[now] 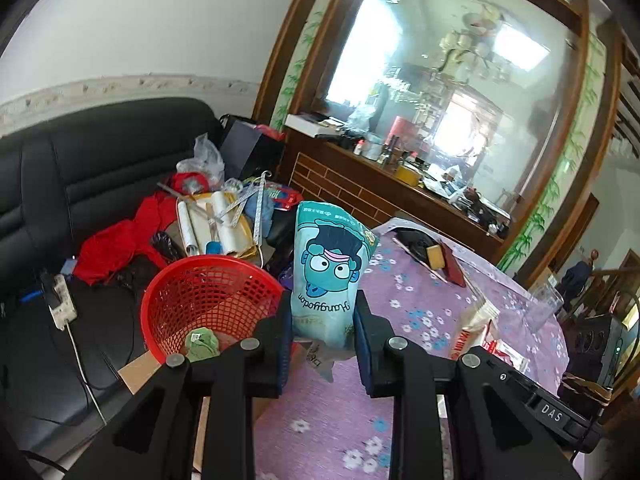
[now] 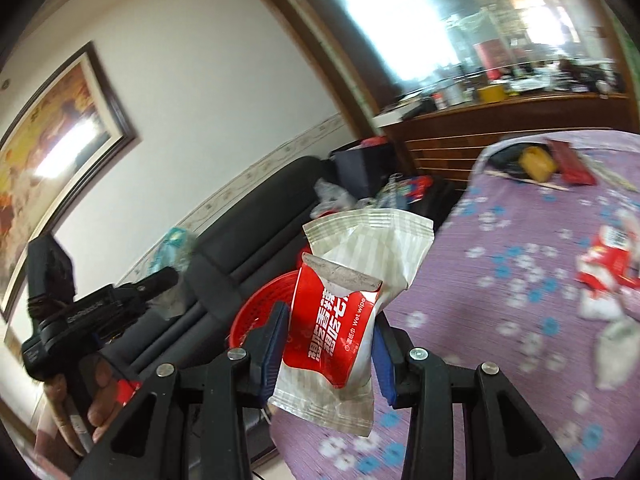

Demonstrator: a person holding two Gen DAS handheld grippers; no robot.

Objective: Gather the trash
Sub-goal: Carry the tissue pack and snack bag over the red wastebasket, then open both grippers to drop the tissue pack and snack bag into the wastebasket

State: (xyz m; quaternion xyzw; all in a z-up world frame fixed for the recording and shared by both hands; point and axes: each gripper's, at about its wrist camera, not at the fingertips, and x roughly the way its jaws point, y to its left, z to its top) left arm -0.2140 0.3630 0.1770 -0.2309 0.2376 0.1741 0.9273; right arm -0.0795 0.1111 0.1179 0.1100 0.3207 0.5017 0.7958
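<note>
My left gripper (image 1: 322,304) is shut on a teal snack bag (image 1: 328,264) printed with a cartoon face, and holds it upright above the table's left edge. A red mesh basket (image 1: 208,296) stands just left of it on a cardboard box, with a green scrap (image 1: 202,344) inside. My right gripper (image 2: 330,316) is shut on a red and white wet-wipe packet (image 2: 340,320), with a striped white wrapper (image 2: 372,248) behind it. The red basket (image 2: 256,316) shows past its left finger. Loose red and white wrappers (image 2: 608,256) lie on the purple floral tablecloth (image 2: 520,300).
A black sofa (image 1: 100,160) piled with red cloth, rolls and bags stands behind the basket. On the table are a clear glass (image 1: 540,308), a yellow sponge (image 1: 436,256) and a red case (image 1: 454,264). A hand (image 2: 100,396) holds the left tool's black body (image 2: 80,316).
</note>
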